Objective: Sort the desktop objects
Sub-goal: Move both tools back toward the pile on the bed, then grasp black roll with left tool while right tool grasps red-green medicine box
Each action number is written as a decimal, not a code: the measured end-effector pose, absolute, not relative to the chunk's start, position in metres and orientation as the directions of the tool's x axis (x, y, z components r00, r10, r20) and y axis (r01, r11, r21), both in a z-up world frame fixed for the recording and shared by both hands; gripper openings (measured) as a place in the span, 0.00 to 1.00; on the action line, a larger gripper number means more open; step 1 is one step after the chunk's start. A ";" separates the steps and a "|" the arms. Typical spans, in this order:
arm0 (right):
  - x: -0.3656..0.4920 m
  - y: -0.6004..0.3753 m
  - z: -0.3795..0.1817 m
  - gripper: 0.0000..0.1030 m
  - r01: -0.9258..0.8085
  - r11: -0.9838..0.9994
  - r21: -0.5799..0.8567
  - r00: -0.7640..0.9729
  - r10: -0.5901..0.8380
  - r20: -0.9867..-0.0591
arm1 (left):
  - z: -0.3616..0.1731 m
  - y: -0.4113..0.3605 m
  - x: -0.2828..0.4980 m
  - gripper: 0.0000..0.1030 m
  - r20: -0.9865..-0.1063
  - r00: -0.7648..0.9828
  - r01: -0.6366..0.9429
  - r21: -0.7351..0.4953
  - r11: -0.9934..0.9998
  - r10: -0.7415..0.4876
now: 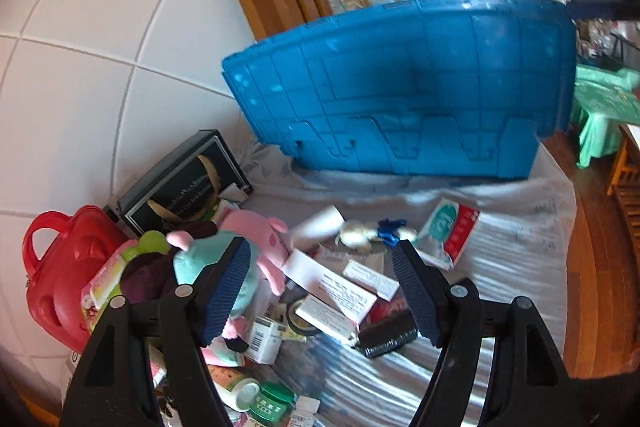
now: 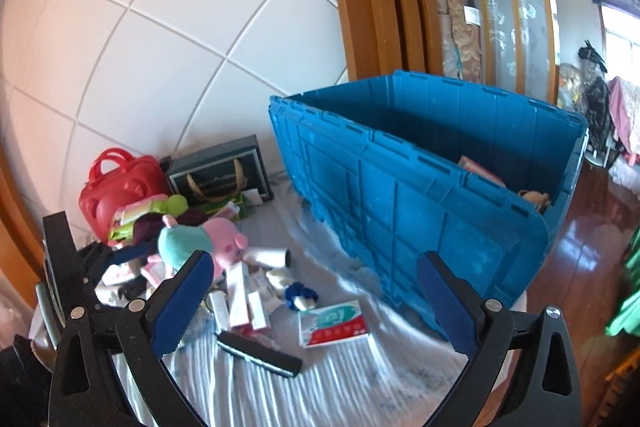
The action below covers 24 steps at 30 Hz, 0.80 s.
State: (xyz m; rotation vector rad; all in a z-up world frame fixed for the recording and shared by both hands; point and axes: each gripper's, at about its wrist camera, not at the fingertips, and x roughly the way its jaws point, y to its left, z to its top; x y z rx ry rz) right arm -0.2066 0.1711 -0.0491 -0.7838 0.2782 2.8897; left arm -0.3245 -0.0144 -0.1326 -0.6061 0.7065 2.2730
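**A:** Left wrist view: the left gripper (image 1: pixel 320 291) has its fingers apart with nothing between them, hanging over the clutter of small boxes (image 1: pixel 340 301) near the bench's left edge.

**B:** Yep, the right gripper (image 2: pixel 316 307) is spread wide and empty too. The blue crate (image 2: pixel 420 187) sits at the back, with the pink pig plush (image 2: pixel 224 239) left of it.

My left gripper (image 1: pixel 320 291) hangs with jaws apart and nothing between them, over a heap of small boxes (image 1: pixel 340 301) on the cloth-covered table (image 1: pixel 500 267). A pink plush (image 1: pixel 256 231) lies left; the blue crate (image 1: pixel 404 87) stands behind.
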 end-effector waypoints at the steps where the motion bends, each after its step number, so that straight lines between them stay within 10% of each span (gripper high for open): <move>1: -0.206 0.170 -0.053 1.00 -0.180 -0.974 0.139 -0.850 0.083 -0.521 | -0.143 -0.013 -0.321 0.71 -0.608 -0.639 -0.738 0.311 -0.599 0.471; 19: -0.254 0.197 -0.171 1.00 -0.329 -0.903 0.278 -0.615 -0.019 -0.789 | -0.278 0.036 -0.335 0.70 -0.843 -0.100 -0.995 0.079 -0.063 0.528; 24: -0.295 0.187 -0.205 1.00 -0.388 -0.878 0.280 -0.565 -0.014 -0.825 | -0.285 0.034 -0.351 0.47 -0.842 -0.111 -0.993 0.072 -0.094 0.528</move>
